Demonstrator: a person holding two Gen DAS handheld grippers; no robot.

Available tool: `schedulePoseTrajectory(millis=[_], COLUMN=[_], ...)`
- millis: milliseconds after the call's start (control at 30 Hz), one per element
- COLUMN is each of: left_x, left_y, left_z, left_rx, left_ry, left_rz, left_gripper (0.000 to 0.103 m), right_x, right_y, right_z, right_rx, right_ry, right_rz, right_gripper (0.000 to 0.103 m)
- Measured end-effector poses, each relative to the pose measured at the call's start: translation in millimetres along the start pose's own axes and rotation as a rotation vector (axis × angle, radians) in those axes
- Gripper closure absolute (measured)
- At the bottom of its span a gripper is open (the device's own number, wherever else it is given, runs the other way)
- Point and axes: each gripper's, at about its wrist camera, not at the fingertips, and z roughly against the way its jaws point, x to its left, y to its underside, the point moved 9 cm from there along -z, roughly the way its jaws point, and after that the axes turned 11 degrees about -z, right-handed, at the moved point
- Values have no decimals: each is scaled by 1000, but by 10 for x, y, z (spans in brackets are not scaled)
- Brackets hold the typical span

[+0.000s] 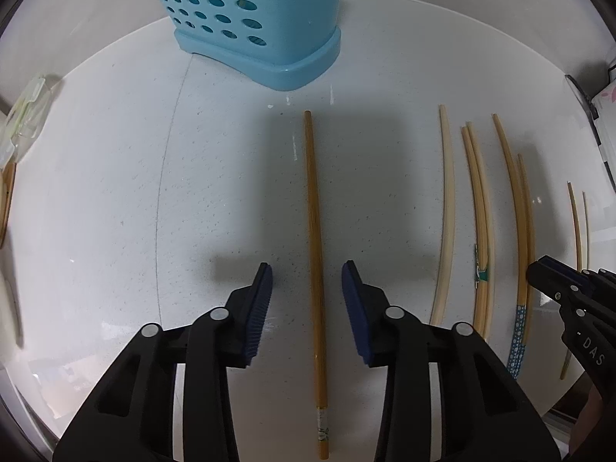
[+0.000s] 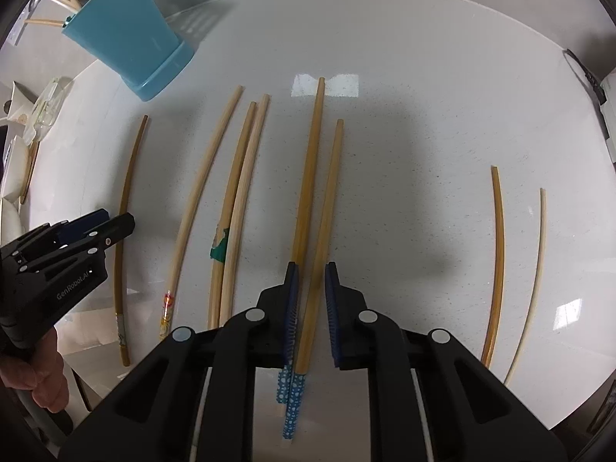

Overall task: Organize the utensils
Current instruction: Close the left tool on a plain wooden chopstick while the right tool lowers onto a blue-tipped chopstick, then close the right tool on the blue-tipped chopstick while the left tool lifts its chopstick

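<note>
Several bamboo chopsticks lie side by side on a white countertop (image 1: 115,192). My left gripper (image 1: 307,273) is open, its jaws on either side of a single dark-yellow chopstick (image 1: 313,231) without touching it. My right gripper (image 2: 312,273) is open more narrowly around one of a pair of chopsticks with blue dotted ends (image 2: 325,211); its partner (image 2: 308,161) lies just outside the left pad. The blue perforated utensil holder (image 1: 246,19) stands at the back; in the right wrist view (image 2: 123,38) it holds utensils.
Further chopsticks lie between the grippers (image 2: 238,177) and at the far right (image 2: 496,250). A clear lidded container (image 1: 27,111) sits at the left edge. The counter's front edge is close below both grippers.
</note>
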Motion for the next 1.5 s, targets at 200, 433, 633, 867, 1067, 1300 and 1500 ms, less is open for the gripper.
schedulePoseTrajectory(millis=[200, 433, 633, 867, 1067, 1300, 1500], left_x=[19, 13, -15, 90, 104, 116, 160], left_y=[-17, -77, -142, -53, -51, -75, -55], left_z=[61, 72, 64, 35, 159, 229, 276], left_rx=[3, 10, 11, 3, -12, -26, -27], left_ry=[-6, 7, 35, 45, 48, 47, 49], left_rz=[6, 24, 27, 29, 27, 29, 32], left_gripper=[88, 97, 97, 97, 97, 97, 97], right_x=[0, -39, -52, -1, 11, -38, 60], right_y=[-21, -62, -105, -136, -161, -158, -127], right_z=[-19, -32, -48, -57, -104, -115, -119], right_rx=[33, 54, 74, 96, 105, 124, 106], right_ry=[-29, -50, -50, -54, -67, -94, -55], right_rz=[-32, -60, -63, -63, -65, -91, -43], right_gripper=[97, 98, 95, 94, 90, 72, 80])
